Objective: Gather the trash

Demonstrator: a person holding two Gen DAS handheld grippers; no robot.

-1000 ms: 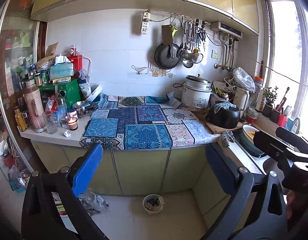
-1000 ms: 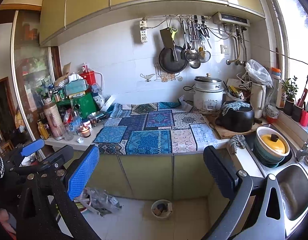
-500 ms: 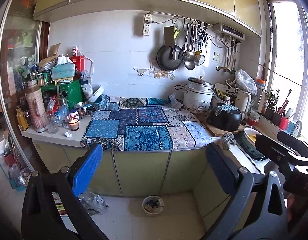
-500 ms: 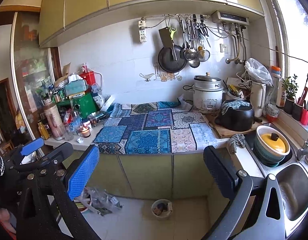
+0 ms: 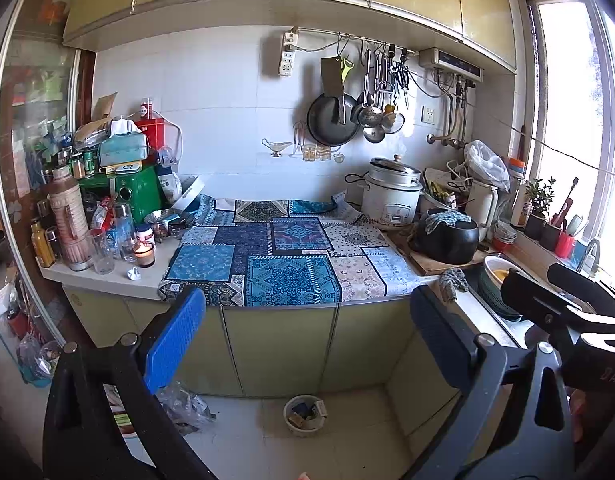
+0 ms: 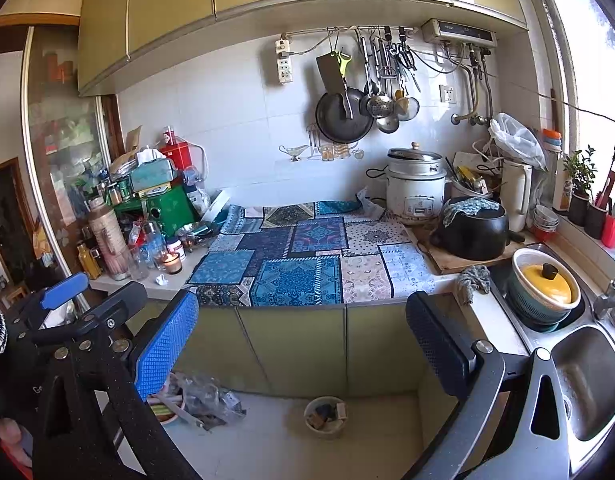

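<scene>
Both sets of jaws stand wide apart and hold nothing. The left gripper [image 5: 307,332] and the right gripper [image 6: 303,340] are raised in front of the desk [image 5: 107,280], well back from it, side by side; each shows at the edge of the other's view. Neither is near any trash, so by my reading the collecting has not started, or is between pieces.

What looks like trash: a small crumpled white scrap [image 5: 134,274] lies on the bare left end of the desk, just beside the lit candle [image 5: 144,251] and in front of the glasses. On the floor, a heap of crumpled clear plastic [image 6: 205,396] sits by the cabinet foot at the left, and a small round bin [image 6: 325,416] with a few bits already in it stands below the patterned cloth [image 5: 283,256]. I take the bin to be where the trash goes, though that is not certain. The cloth itself is bare. So everything appears left to do: pick the scrap off the desk, and perhaps the plastic, and drop them in the bin.

Against half a second ago, the scene is nearly the same. The left wrist view has crept slightly, with the desk sitting a touch lower in frame; the right wrist view is hardly changed. Both jaws are as wide as they were.
</scene>
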